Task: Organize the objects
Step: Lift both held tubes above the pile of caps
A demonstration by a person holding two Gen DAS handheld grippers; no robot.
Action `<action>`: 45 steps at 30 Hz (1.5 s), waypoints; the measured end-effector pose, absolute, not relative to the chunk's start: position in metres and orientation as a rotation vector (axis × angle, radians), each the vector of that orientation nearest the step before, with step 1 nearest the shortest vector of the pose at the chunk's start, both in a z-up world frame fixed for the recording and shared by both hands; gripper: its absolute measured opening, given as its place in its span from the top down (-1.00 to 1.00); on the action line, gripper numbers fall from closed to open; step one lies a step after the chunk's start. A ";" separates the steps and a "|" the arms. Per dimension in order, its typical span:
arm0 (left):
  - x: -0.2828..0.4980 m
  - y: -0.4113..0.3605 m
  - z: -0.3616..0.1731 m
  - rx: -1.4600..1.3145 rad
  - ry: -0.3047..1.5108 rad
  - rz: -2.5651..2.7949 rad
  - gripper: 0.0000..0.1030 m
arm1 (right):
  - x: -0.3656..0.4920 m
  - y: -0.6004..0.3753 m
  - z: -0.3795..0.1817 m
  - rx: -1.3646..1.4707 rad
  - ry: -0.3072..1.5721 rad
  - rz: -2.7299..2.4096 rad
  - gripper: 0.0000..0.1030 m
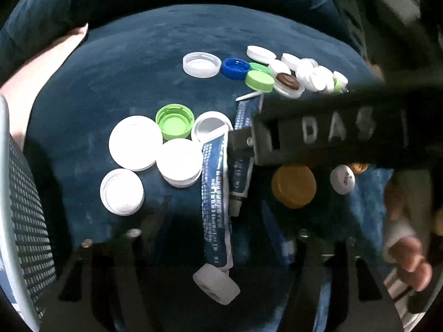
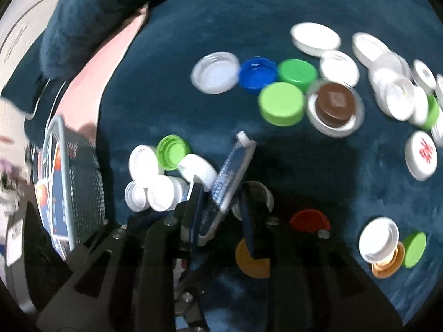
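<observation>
right tongs clamped on toothpaste tube, left tongs apart around second tube, bottle caps scattered on blue blanket

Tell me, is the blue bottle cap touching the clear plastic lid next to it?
Touching. In the left wrist view the blue bottle cap presses against the rim of the clear plastic lid, with no dark cloth showing between them.

Dark blue plush blanket covers whole surface, fills centre of both views. Rumpled blue fold bunches at upper left of right wrist view. Pink fabric strip runs diagonally beside it, shows again at left edge of left wrist view. Pale grey-white surface at far upper left, blurred, unidentifiable.
</observation>
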State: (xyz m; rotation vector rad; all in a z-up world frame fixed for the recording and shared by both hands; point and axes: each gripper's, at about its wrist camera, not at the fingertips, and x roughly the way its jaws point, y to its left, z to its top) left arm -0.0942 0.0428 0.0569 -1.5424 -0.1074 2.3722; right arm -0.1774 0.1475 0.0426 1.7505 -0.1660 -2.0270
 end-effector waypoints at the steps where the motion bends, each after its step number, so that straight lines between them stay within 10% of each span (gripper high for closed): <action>1: -0.095 0.040 0.058 -1.544 -0.130 2.375 0.20 | -0.177 0.147 0.041 1.737 -0.141 -2.029 0.48; 5: -0.091 0.029 0.065 -1.517 -0.245 2.363 0.64 | -0.178 0.146 0.044 1.673 -0.127 -2.012 0.53; 16: -0.099 0.006 0.081 -1.422 -0.595 2.331 0.64 | -0.188 0.160 0.076 1.593 -0.063 -2.181 0.62; 30: -0.107 0.004 0.081 -1.458 -0.518 2.442 0.65 | -0.191 0.152 0.058 1.689 -0.123 -2.067 0.59; 45: -0.101 0.023 0.067 -1.535 -0.393 2.371 0.14 | -0.190 0.148 0.051 1.717 -0.053 -2.066 0.57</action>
